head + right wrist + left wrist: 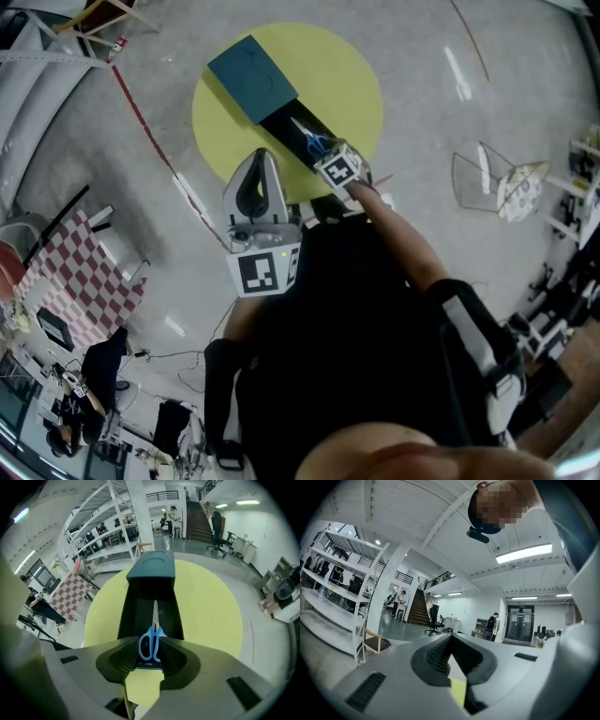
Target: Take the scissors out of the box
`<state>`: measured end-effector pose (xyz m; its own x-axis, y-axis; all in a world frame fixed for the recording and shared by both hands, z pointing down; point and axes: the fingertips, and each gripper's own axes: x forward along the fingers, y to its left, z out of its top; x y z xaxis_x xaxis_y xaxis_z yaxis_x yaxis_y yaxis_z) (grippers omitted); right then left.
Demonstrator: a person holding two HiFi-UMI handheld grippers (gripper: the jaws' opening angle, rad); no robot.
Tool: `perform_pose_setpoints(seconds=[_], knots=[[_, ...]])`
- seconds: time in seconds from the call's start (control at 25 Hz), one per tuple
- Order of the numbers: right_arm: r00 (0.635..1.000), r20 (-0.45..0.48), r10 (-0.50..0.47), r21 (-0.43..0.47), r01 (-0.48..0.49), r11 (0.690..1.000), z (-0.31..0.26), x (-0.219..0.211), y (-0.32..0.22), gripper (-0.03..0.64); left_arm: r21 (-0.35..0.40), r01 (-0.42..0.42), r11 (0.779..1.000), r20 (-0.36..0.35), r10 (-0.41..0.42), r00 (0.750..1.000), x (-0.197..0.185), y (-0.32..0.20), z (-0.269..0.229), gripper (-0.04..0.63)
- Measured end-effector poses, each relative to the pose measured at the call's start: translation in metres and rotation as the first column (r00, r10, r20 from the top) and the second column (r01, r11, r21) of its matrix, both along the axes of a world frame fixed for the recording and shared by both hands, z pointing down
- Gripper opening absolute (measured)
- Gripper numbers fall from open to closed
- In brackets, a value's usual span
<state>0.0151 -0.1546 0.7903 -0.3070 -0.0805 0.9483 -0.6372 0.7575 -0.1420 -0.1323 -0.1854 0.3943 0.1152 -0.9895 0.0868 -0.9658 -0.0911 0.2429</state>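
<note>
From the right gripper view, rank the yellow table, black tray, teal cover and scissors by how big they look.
1. yellow table, by far the largest.
2. black tray.
3 or 4. teal cover and scissors look close in size. The cover lies farther from the camera, so I won't rank them.

Box near end — behind right claw.

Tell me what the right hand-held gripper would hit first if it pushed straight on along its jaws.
The right hand-held gripper would most likely meet the scissors first, by their blue handles, in the box between its open jaws; the gap left is unclear.
</note>
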Motion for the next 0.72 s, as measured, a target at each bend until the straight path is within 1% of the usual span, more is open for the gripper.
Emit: perform_pose_setpoints(seconds=[0.28,0.44,0.56,0.6,0.72], knots=[[0.988,-0.149,-0.031,-0.084,0.018,0.996,0.027,0.011,-0.001,0.123,-0.017,-0.005,1.0,-0.006,0.005,1.0,-0.008,-0.008,0.008,-0.002],[0.985,-0.164,-0.057,-0.124,0.036,0.992,0.031,0.004,-0.005,0.127,-0.016,-0.003,1.0,-0.01,0.002,1.0,-0.01,-0.013,0.009,-0.002],[0.974,-0.216,-0.062,-0.136,0.033,0.99,0.037,0.008,-0.012,0.129,-0.021,-0.001,1.0,-0.02,0.001,1.0,-0.011,-0.017,0.011,-0.003],[0.973,-0.22,-0.065,-0.142,0.034,0.989,0.038,0.008,-0.013,0.129,-0.025,-0.002,1.0,-0.028,0.001,1.0,-0.011,-0.018,0.011,-0.002],[0.979,-0.188,-0.079,-0.174,0.046,0.984,0.047,-0.001,-0.009,0.129,-0.032,0.002,0.999,-0.044,-0.004,0.999,-0.012,-0.021,0.013,-0.002]])
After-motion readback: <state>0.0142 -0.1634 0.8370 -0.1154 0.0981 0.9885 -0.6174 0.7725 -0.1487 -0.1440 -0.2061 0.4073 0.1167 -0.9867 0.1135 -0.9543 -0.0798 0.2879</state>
